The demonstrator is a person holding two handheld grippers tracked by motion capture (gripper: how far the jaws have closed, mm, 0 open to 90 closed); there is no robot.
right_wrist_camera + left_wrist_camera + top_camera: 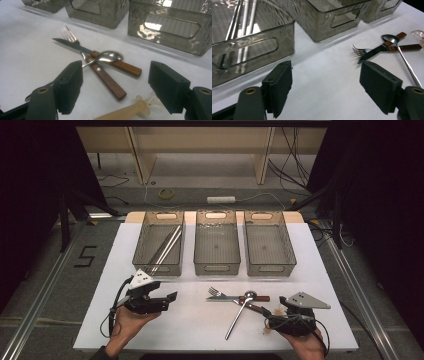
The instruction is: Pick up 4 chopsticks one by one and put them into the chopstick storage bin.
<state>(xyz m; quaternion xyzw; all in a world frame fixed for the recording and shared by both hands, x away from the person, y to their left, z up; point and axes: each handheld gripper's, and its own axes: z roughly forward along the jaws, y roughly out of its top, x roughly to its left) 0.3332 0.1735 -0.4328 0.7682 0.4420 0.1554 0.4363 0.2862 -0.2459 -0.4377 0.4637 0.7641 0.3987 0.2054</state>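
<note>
A fork (215,291) and a knife (225,298), both with brown wooden handles, lie crossed on the white table (200,320), right of centre. A steel spoon (237,317) rests over them with its handle pointing toward the front edge. In the right gripper view the fork (67,33), knife (75,47) and spoon (110,56) lie just ahead of my right gripper (115,82), which is open and empty. My left gripper (170,301) is held low at the front left and points right toward the cutlery. Its jaws (325,82) are open with nothing between them.
Three clear grey bins stand in a row at the back: left bin (157,269) holding long metal rods (167,247), middle bin (217,267), right bin (270,268). A beige-handled utensil with a clear head (125,112) lies by the right gripper.
</note>
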